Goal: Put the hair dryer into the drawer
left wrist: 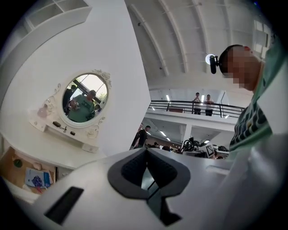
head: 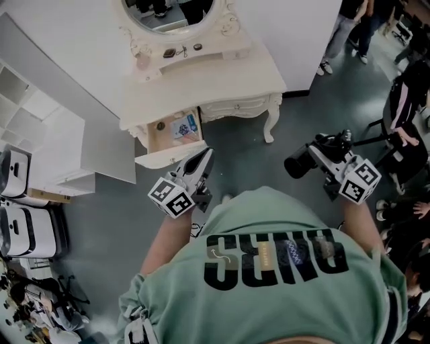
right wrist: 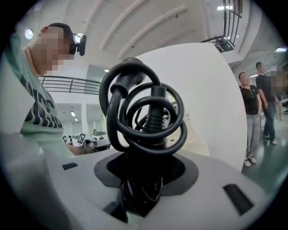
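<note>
Right gripper (head: 322, 156) is clenching the hair dryer (head: 297, 164), its pads pressing on the black body while the cord (right wrist: 144, 117) is coiling in loops just past the jaws. The hand is holding it roughly level, out to the person's right and well apart from the drawer (head: 166, 157). Left gripper (head: 203, 161) is pointing toward the drawer, its jaws pressing together on nothing and its tips hanging near the drawer's front edge. The drawer is standing pulled out from the dresser (head: 201, 91), below the oval mirror (head: 176, 12). Inside, a blue-and-white packet (head: 183, 126) is lying toward the right, with a small dark round item (head: 160, 125) sitting beside it.
</note>
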`<state>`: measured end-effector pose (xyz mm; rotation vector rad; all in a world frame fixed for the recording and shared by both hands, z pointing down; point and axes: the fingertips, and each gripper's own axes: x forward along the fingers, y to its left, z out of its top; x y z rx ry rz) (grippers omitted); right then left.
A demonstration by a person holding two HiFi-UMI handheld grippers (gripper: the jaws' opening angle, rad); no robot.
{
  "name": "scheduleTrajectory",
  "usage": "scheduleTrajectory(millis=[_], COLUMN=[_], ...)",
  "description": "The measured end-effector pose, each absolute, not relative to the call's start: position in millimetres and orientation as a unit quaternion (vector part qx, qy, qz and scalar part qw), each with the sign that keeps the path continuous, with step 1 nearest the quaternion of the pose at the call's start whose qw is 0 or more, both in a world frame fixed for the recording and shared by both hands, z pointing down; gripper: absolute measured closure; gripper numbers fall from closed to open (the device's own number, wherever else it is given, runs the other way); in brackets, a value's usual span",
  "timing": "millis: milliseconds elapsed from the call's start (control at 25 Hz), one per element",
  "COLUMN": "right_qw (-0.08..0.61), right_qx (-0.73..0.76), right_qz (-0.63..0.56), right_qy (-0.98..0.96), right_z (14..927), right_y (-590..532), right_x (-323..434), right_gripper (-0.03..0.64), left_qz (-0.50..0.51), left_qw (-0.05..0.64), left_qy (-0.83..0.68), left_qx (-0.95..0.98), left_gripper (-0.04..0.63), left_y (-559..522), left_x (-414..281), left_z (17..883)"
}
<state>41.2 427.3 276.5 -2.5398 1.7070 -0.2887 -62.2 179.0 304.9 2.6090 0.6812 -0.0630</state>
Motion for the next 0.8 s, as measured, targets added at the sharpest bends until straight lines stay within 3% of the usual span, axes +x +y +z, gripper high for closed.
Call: scheduleTrajectory(millis=[360, 800], right_qw=[0.043, 0.051], right_qx=[-0.833, -0.819], right_qz=[-0.101, -0.130], right_qy=[0.543, 0.557], right_z=[267, 298], right_y=[290, 259], right_x=[118, 215], right_gripper=[0.456, 0.456], left_qz=[-0.011, 0.011], left_qw=[0.223, 0.236], left_qy=[0.257, 0.229], left_qx=[0.940, 0.944], left_gripper=[0.597, 0.597], left_y=[35, 6], left_x=[22, 103], left_z=[302, 329])
